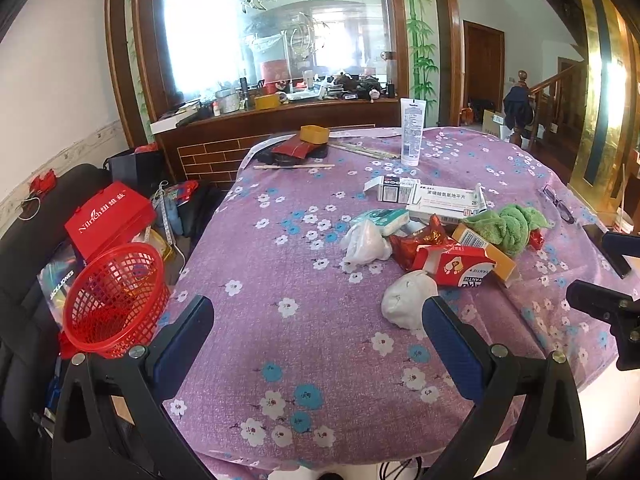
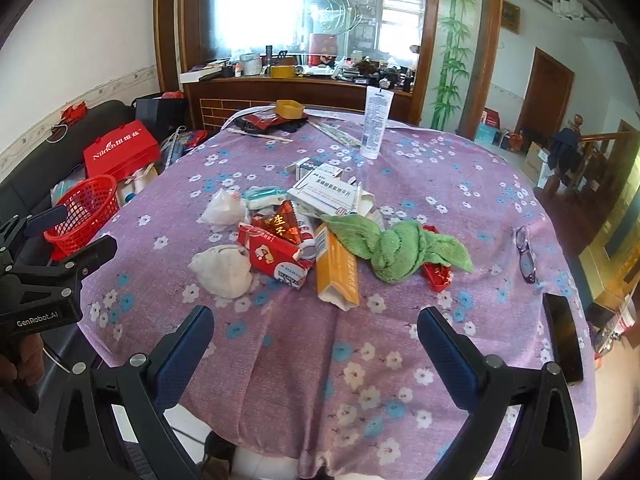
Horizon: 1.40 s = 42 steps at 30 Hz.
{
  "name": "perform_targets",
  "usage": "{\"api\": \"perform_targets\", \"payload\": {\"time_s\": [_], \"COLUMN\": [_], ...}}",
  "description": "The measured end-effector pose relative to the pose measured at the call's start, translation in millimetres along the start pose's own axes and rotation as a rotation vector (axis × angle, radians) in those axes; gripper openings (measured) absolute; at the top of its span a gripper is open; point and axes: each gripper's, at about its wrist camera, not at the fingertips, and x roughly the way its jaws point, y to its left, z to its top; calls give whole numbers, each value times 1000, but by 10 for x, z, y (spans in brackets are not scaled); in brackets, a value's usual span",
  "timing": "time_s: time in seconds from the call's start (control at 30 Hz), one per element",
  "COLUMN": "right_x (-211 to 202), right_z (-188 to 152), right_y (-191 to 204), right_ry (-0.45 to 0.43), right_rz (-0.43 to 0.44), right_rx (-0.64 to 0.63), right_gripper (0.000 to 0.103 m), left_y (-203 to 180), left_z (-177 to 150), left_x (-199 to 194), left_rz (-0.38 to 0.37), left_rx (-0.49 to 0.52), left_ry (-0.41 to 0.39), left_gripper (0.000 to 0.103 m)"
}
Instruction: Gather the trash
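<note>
Eyeglasses (image 2: 526, 254) and a black phone (image 2: 564, 338) lie on the floral tablecloth (image 2: 280, 360).

left gripper (image 1: 318, 328) jaws spread wide, empty, pointing 12 o'clock; right gripper (image 2: 316, 330) same, wide apart, empty; each visible in other's view, left at 9, right at 3; hand (image 2: 24, 364) grips left handle

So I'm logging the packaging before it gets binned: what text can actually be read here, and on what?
"Nitrich", with Chinese characters beside it: red bag beside the table.
"JACK&JONES": bag behind the red basket.
"GenRobot.AI": body of the left tongs.
Chinese characters, one reads "生": red foil wrapper.
Partly hidden letters: red carton.
Too small or blurred: white medicine box, white tube, orange box.
</note>
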Motion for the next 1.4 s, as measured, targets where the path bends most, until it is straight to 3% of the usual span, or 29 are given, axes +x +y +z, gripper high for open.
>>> {"api": "perform_targets", "payload": {"time_s": [0.7, 0.97, 1.4], "right_x": [110, 166, 316], "right_z": [25, 34, 73], "right_y": [192, 63, -270], "right_ry": [16, 27, 63], "right_rz": [109, 121, 114], "right_rx": [-91, -47, 73], "right_gripper": [103, 102, 94], "left_y": [81, -42, -376], "left_z": [-130, -86, 92], "left_x": [-88, -59, 283], "left_rz": [78, 55, -46], "left_rx": [-56, -25, 66], "left_ry": [25, 25, 67], "left_gripper": [103, 103, 103]}}
